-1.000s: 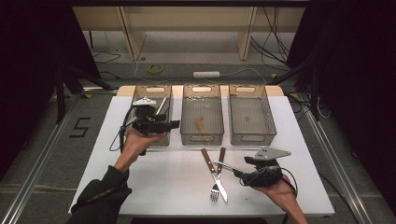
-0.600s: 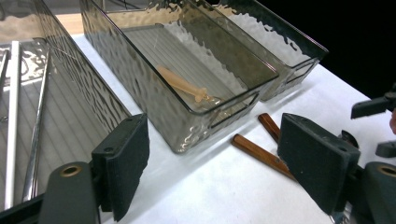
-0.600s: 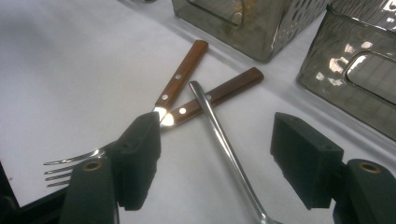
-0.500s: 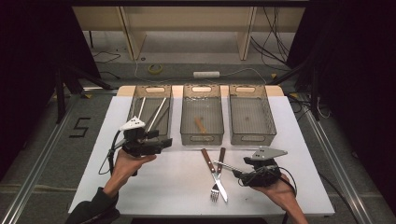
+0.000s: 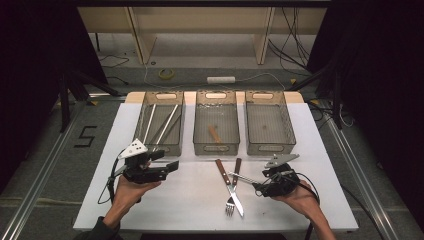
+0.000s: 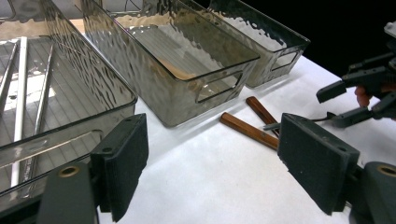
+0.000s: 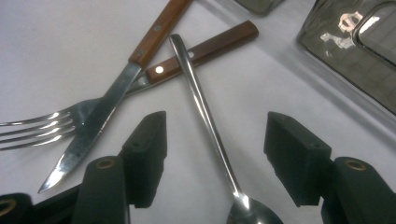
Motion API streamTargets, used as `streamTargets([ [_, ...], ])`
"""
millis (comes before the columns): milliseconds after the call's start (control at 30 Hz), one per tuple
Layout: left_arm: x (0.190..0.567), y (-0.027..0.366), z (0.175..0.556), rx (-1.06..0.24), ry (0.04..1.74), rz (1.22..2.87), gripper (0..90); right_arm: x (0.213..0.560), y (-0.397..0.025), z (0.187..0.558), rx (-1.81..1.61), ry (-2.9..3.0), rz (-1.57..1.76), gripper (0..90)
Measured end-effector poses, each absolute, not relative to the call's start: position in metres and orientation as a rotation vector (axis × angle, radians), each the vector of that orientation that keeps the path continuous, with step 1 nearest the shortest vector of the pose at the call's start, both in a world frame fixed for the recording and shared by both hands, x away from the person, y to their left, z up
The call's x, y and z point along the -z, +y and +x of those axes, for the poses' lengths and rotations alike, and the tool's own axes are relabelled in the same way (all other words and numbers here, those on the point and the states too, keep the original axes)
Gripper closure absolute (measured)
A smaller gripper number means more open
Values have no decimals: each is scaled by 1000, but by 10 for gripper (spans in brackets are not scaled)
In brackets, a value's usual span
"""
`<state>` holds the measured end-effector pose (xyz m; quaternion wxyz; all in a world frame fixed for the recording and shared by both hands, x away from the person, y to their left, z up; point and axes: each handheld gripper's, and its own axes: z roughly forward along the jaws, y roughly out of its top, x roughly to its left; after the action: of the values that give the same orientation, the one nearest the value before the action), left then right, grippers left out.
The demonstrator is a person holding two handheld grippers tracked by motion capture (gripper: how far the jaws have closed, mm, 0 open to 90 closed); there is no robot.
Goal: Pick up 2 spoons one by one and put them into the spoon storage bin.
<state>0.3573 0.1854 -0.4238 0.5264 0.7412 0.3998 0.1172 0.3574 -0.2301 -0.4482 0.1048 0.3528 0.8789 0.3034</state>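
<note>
A knife (image 5: 231,187) and a fork (image 5: 233,186), both with wooden handles, lie crossed on the white table (image 5: 190,200) in front of the middle bin (image 5: 216,147). A steel spoon (image 7: 205,112) lies between the jaws of my right gripper (image 7: 215,154), its handle resting over the fork (image 7: 51,123) beside the knife (image 7: 100,116). The right gripper (image 5: 253,184) is open, its pads apart from the spoon. My left gripper (image 5: 167,162) stands open and empty in front of the left bin (image 5: 162,148). In its own view the left gripper (image 6: 219,158) faces the two wooden handles (image 6: 250,130).
Three clear bins stand in a row at the back; the right bin (image 5: 268,147) looks empty. Long metal pieces (image 5: 167,120) lie in the left bin, a wooden-handled piece (image 5: 215,134) in the middle one. The right gripper (image 6: 355,98) shows far off.
My left gripper has pulled back from over the left bin towards the near side of the table. The right gripper has stayed by the spoon.
</note>
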Motion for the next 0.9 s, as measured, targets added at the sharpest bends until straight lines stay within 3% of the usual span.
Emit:
streamTargets([
  [900, 426, 193, 343, -264, 968, 1748, 237, 449, -218, 381, -618, 2802, 963, 659],
])
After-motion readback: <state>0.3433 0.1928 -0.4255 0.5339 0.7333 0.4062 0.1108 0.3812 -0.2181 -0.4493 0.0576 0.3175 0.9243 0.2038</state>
